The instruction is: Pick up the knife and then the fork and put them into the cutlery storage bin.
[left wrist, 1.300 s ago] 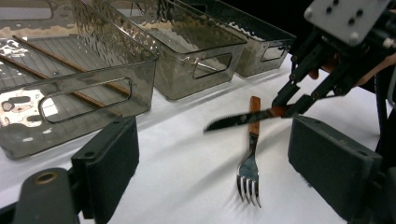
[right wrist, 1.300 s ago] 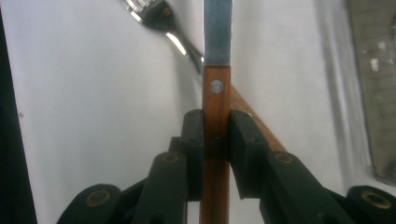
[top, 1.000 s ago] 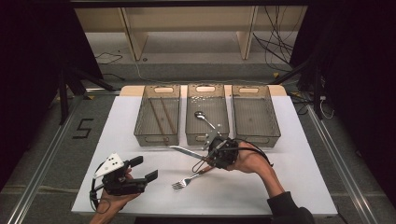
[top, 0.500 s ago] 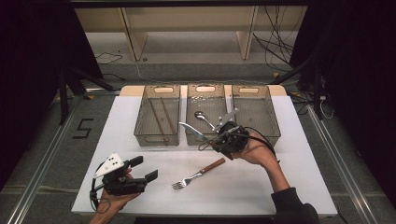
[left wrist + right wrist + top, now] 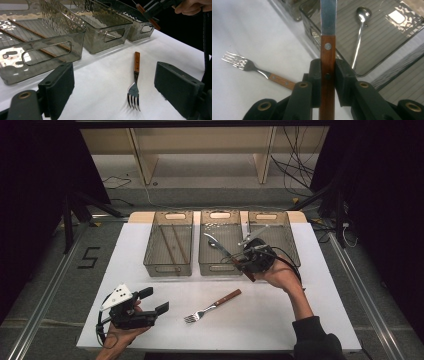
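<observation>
A knife (image 5: 328, 50) with a wooden handle and a steel blade stands clamped by its handle in my right gripper (image 5: 328, 77), shut on it. In the high view this gripper (image 5: 252, 257) hovers at the front rims of the middle bin (image 5: 220, 269) and the right bin (image 5: 295, 247), with the knife's blade (image 5: 253, 235) slanting toward the right bin. A wooden-handled fork (image 5: 212, 306) lies on the white table. My left gripper (image 5: 155, 301) rests at the front left, open and holding nothing. Between its jaws, farther off, lies the fork (image 5: 135, 85).
Three clear bins stand side by side at the back of the white table (image 5: 300, 320). The left bin (image 5: 169, 269) holds chopsticks (image 5: 37, 35). A spoon (image 5: 359, 32) lies in the middle bin. Bare table surrounds the fork.
My right gripper has risen and moved back toward the bins with the knife. The blade has swung from pointing left to pointing back and right. The left gripper has not moved.
</observation>
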### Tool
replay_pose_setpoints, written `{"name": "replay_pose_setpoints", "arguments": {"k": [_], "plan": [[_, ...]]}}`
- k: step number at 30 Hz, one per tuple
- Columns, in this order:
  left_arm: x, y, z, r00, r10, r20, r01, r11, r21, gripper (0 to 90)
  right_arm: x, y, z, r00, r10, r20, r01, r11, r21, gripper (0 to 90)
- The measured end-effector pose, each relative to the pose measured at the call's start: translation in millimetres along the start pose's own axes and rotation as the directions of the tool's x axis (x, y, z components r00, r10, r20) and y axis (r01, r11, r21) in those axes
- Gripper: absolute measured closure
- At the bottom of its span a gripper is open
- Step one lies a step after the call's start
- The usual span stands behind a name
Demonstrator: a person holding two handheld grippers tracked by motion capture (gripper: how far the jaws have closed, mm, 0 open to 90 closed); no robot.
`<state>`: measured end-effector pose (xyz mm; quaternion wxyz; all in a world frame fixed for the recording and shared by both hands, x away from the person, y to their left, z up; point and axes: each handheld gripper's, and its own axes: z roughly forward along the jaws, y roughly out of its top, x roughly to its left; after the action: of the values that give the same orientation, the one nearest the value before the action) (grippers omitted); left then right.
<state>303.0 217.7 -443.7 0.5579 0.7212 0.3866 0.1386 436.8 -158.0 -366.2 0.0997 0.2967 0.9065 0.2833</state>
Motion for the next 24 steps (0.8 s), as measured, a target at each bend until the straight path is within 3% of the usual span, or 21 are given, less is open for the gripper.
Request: {"name": "replay_pose_setpoints", "arguments": {"k": [12,24], "plan": [[-0.1,0.0,0.0,1.0,0.0,0.0,0.0,1.0,0.0,15.9,-25.0,-0.5,-8.7,0.9948,0.088,0.05,-0.086,0.995,-0.039,77.3],[-0.1,0.1,0.1,1.0,0.0,0.001,0.0,1.0,0.0,15.9,-55.6,-5.9,-13.4,0.9726,0.208,0.104,-0.201,0.977,-0.072,77.3]]}}
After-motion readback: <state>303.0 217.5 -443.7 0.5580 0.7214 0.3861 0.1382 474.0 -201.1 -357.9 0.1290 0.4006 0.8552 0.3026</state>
